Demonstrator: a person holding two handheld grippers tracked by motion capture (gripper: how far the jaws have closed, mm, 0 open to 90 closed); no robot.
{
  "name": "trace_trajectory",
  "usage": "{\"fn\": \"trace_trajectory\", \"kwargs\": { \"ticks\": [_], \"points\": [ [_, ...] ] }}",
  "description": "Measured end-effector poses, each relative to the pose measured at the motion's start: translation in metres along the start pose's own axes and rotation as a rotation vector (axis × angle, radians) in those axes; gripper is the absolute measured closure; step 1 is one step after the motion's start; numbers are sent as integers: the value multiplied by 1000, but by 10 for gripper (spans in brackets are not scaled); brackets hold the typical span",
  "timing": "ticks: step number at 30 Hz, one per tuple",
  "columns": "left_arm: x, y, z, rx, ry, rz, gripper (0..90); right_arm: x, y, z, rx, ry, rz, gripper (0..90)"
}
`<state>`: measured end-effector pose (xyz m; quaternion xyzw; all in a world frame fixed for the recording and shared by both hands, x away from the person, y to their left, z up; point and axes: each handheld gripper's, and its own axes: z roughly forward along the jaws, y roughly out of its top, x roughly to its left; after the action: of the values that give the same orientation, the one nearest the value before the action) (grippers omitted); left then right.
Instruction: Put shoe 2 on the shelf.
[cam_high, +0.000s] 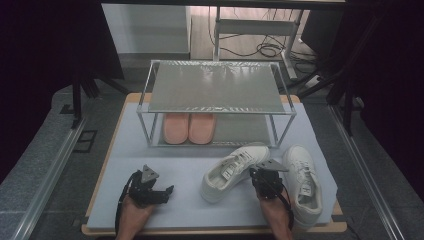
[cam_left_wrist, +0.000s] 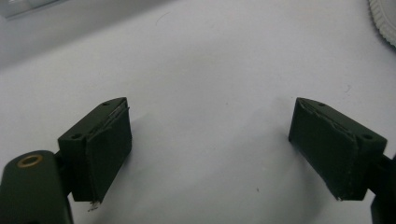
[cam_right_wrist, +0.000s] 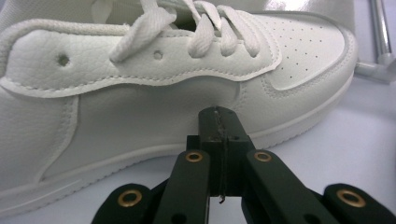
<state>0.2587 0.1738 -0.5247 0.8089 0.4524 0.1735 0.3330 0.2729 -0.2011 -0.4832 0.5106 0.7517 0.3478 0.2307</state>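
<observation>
Two white sneakers lie on the pale mat. The left sneaker (cam_high: 234, 171) lies at an angle, its toe toward the rack; the right sneaker (cam_high: 302, 182) lies beside it, toe pointing away from me. My right gripper (cam_high: 265, 181) sits between them, shut with nothing between its pads. In the right gripper view its tip (cam_right_wrist: 219, 126) is right at the side of the left sneaker (cam_right_wrist: 140, 88), just above the sole. My left gripper (cam_high: 162, 192) rests on the mat at the left, open and empty; its pads (cam_left_wrist: 109, 149) stand wide apart over bare mat.
A two-shelf metal rack (cam_high: 216, 90) stands at the back of the table, with a pair of pink slippers (cam_high: 189, 127) on its lower shelf. The top shelf is bare. Metal rails (cam_high: 47, 175) run along both sides of the table.
</observation>
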Motion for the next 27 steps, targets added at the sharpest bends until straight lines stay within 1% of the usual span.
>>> {"fn": "trace_trajectory", "kwargs": {
  "ticks": [2, 3, 5, 6, 7, 8, 10, 11, 12, 13, 14, 15, 16, 17, 19, 22, 23, 24, 25, 27],
  "points": [
    [0, 0, 0, 0, 0, 0, 134, -2, 0, -1, 3, 9, 7, 900],
    [0, 0, 0, 0, 0, 0, 135, -5, -1, -5, -6, -26, 12, 900],
    [0, 0, 0, 0, 0, 0, 134, -12, 1, -7, -11, -47, 39, 900],
    [0, 0, 0, 0, 0, 0, 134, -12, 1, -7, -11, -47, 39, 900],
    [0, 0, 0, 0, 0, 0, 134, -18, 5, -5, -14, -83, 52, 900],
    [0, 0, 0, 0, 0, 0, 134, -21, 8, -3, -18, -92, 55, 900],
    [0, 0, 0, 0, 0, 0, 134, -25, 15, 2, -27, -127, 56, 900],
    [0, 0, 0, 0, 0, 0, 134, -25, 15, 2, -27, -127, 56, 900],
    [0, 0, 0, 0, 0, 0, 134, -28, 21, 7, -38, -153, 61, 900],
    [0, 0, 0, 0, 0, 0, 134, -30, 23, 9, -42, -166, 63, 900],
    [0, 0, 0, 0, 0, 0, 134, -30, 23, 9, -42, -166, 63, 900],
    [0, 0, 0, 0, 0, 0, 134, -33, 27, 12, -50, -187, 69, 900],
    [0, 0, 0, 0, 0, 0, 134, -33, 27, 12, -50, -187, 69, 900],
    [0, 0, 0, 0, 0, 0, 134, -36, 31, 15, -56, -208, 77, 900],
    [0, 0, 0, 0, 0, 0, 134, -38, 34, 17, -63, -238, 78, 900],
    [0, 0, 0, 0, 0, 0, 134, -41, 39, 22, -62, -287, 80, 900],
    [0, 0, 0, 0, 0, 0, 134, -41, 39, 22, -62, -287, 80, 900],
    [0, 0, 0, 0, 0, 0, 135, -43, 42, 27, -57, -314, 75, 900],
    [0, 0, 0, 0, 0, 0, 135, -43, 42, 27, -57, -314, 75, 900],
    [0, 0, 0, 0, 0, -1, 134, -45, 44, 31, -49, -339, 81, 900]
  ]
}}
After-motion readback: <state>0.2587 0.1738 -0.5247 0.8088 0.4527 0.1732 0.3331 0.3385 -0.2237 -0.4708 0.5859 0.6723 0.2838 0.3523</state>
